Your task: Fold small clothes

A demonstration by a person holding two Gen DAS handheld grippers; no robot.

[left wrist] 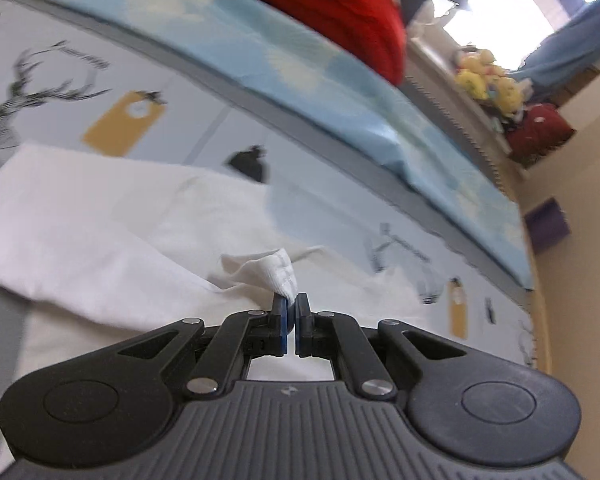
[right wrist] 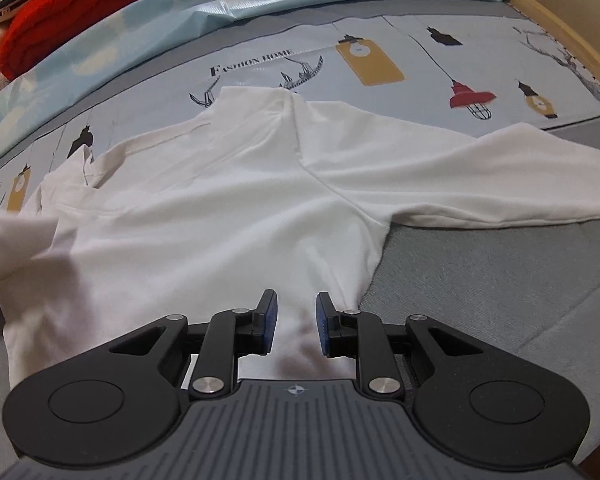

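Here the left claw [left wrist: 291, 307] pinches the shirt's [right wrist: 204, 216] cuff [left wrist: 282, 276], right claw [right wrist: 296, 316] narrowly parted, empty, over its hem

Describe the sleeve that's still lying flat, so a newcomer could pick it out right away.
Start from the white top spread on the printed bedsheet with lamp drawings. Its flat sleeve reaches toward the bed's wooden edge, below the red lamp print. Unlike the opposite sleeve, whose ribbed cuff is pinched in the left gripper, nothing holds it.
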